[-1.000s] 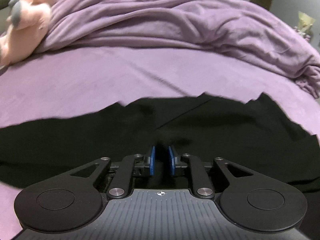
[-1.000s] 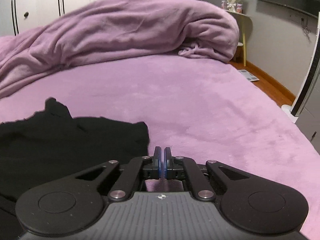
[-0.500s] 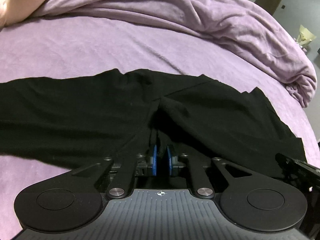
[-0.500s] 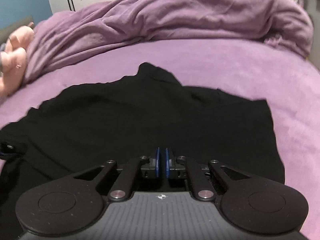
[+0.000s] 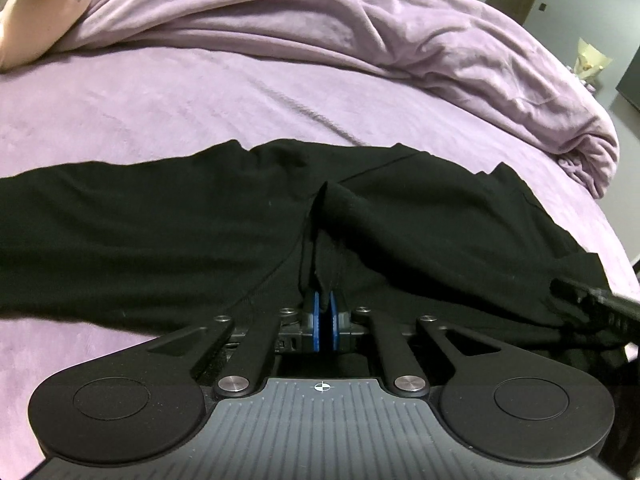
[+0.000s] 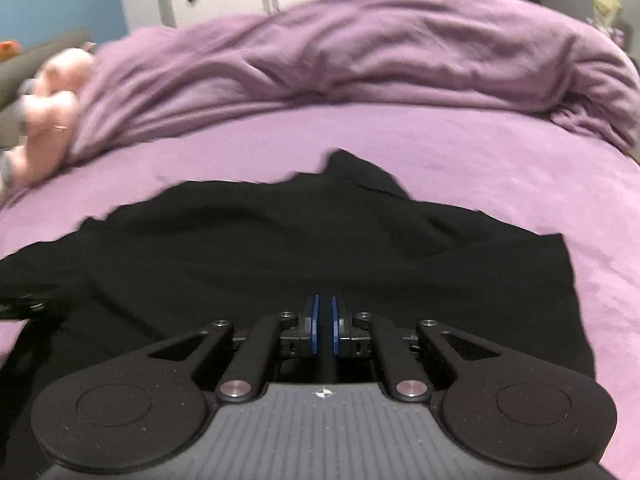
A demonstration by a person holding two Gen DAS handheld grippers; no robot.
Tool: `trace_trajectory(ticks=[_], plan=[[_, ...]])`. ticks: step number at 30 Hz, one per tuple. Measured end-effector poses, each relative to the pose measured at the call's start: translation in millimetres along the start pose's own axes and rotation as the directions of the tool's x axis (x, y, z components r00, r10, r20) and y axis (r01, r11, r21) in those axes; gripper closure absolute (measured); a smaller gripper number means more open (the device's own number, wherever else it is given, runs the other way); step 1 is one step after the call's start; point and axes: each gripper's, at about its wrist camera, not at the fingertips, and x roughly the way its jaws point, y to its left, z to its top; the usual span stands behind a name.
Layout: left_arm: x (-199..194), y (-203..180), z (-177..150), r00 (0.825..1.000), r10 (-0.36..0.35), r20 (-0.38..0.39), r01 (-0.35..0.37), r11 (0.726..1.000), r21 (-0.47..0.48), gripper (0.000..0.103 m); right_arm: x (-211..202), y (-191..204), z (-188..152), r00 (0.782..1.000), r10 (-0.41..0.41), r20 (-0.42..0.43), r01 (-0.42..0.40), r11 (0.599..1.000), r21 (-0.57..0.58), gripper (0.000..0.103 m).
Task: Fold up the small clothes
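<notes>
- Pinching a ridge of the black garment, the left gripper has its blue pads nearly together with cloth bunched between them.
- The right gripper is likewise almost closed on the garment's near edge, a thin strip of dark cloth in its gap.
- The garment lies spread on the purple bed, with a rumpled blanket and a pink plush toy beyond.
- Judging by this, a fold is under way; next, both grips should carry the near edge evenly over the far one.
</notes>
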Motion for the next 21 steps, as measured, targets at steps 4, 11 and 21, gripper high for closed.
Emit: trace_trajectory(ticks=[4,11,21], plan=[[-0.7,3.7,-0.3,1.0,-0.011,-0.002,0.011,1.0,-0.023,0.095,8.8,18.1,-12.9,0.998,0.005,-0.063,-0.006,1.0,-0.023,0.097],[-32.9,46.6,-13.9,0.998,-0.042,0.048,0.049,0.984,-0.171,0.052,4.8,25.4,-11.3,0.998,-0.022,-0.064,0.024,0.999,0.022,0.097],[-100.7,225.3,-40.1,0.961,0.216,0.172,-0.058,0.768,-0.638,0.032,-58.2,14.9,-56.9,0.988,0.136,-0.069,-0.117,0.967,0.226,0.088]])
